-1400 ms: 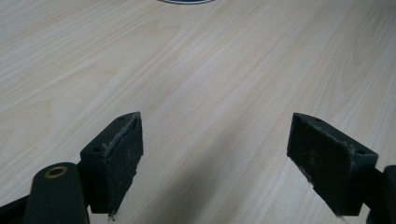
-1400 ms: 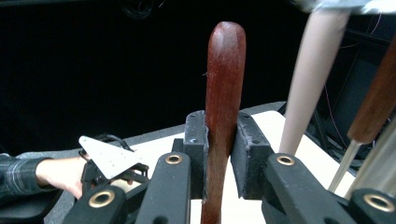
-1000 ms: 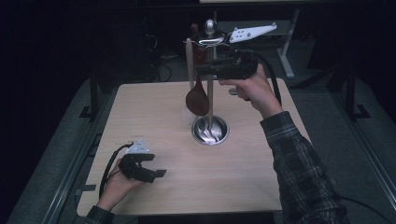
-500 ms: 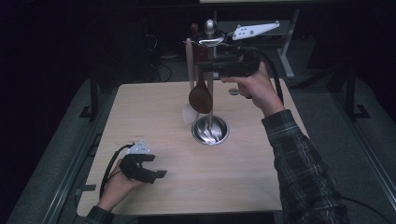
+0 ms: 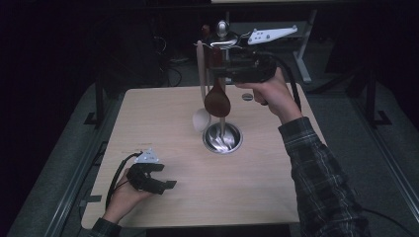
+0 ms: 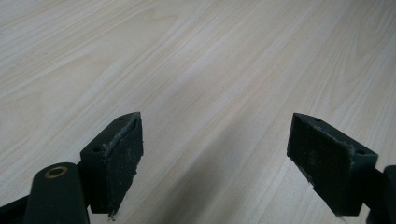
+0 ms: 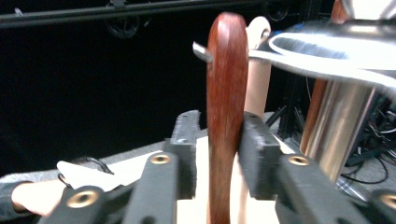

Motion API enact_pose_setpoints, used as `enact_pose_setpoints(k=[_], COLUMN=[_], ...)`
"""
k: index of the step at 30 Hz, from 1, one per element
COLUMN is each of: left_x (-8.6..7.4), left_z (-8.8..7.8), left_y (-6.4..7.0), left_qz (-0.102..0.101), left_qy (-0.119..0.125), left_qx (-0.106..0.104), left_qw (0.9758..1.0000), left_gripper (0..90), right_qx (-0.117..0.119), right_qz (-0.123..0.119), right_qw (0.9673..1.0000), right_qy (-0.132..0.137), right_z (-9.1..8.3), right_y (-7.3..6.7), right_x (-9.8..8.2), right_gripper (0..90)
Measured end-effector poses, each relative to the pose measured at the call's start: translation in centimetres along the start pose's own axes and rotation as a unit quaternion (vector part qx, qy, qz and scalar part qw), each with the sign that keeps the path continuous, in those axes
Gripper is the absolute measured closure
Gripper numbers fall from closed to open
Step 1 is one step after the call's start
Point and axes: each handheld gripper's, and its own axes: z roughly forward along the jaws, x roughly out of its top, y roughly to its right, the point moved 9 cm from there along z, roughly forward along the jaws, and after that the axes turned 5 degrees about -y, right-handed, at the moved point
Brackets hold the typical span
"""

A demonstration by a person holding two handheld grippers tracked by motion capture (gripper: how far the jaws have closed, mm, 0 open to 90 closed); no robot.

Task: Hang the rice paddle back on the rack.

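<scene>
— Now, going from the left: how is the left gripper [image 5: 148, 177] placed?

— It is rested low on the table [image 5: 163, 113] at the near left corner, jaws spread wide, nothing between them; bare wood grain is seen ahead of its pads [image 6: 119, 163].

— And further right?

— A pale wooden spoon [image 5: 200, 89] is hung from the steel rack [image 5: 222, 42], and just to the right of it the dark brown spoon [image 5: 217, 96] is hung too, its bowl above the rack's round base [image 5: 222, 138].

— Where is that spoon relative to the right gripper [image 7: 218, 154]?

— Its handle [image 7: 226, 93] is stood upright between the jaws. A gap is seen at the left pad, while the right one appears to be touching; a firm grip is not judged to be kept.

— Which step is this?

— Hanging the dark spoon on its hook, with the release under way, it is judged. A wider opening and a straight withdrawal are called for next, so that the spoon is not knocked off.

— What differs from a second ago?

— The jaws have just been opening around the handle; the spoon's bowl is hung slightly differently; the left gripper is unchanged.
</scene>
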Motion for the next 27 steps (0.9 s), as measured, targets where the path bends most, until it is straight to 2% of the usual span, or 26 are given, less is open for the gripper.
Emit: enact_pose_setpoints(k=[4, 8, 9, 16, 21, 22, 26, 27], left_x=[0.0, 0.0, 0.0, 0.0, 0.1, 0.0, 0.1, 0.1], left_z=[-0.1, 0.1, 0.1, 0.2, 0.2, 0.2, 0.1, 0.0], left_y=[0.0, 0.0, 0.1, 0.1, 0.1, 0.0, -0.1, -0.2], left_qz=[0.004, 0.009, 0.005, 0.011, 0.005, 0.010, 0.007, 0.012], left_qy=[-0.002, -0.005, 0.000, -0.003, 0.006, 0.001, 0.008, 0.005], left_qx=[0.001, 0.002, 0.001, 0.003, 0.001, 0.001, 0.002, 0.002], left_qw=[1.0000, 0.9999, 1.0000, 0.9999, 1.0000, 1.0000, 0.9999, 0.9999], left_gripper=[18.2, 18.2, 18.1, 18.2, 18.2, 18.3, 18.5, 18.5], right_qx=[-0.024, -0.034, -0.039, -0.068, -0.083, -0.086, -0.098, -0.100], right_qz=[-0.016, -0.021, -0.021, -0.009, -0.006, -0.004, 0.004, 0.006], right_qw=[0.9995, 0.9986, 0.9983, 0.9958, 0.9939, 0.9935, 0.9926, 0.9925], right_qy=[-0.013, -0.034, -0.038, -0.060, -0.072, -0.074, -0.072, -0.070], right_z=[-0.8, -1.7, -2.0, -3.3, -3.6, -3.7, -3.8, -3.9], right_y=[-0.1, -0.1, 0.0, 0.3, 0.3, 0.3, 0.3, 0.2], right_x=[-1.2, -3.0, -3.5, -7.0, -9.5, -9.9, -11.5, -11.9], right_gripper=[58.7, 50.3, 48.4, 34.5, 28.6, 27.7, 23.4, 22.5])
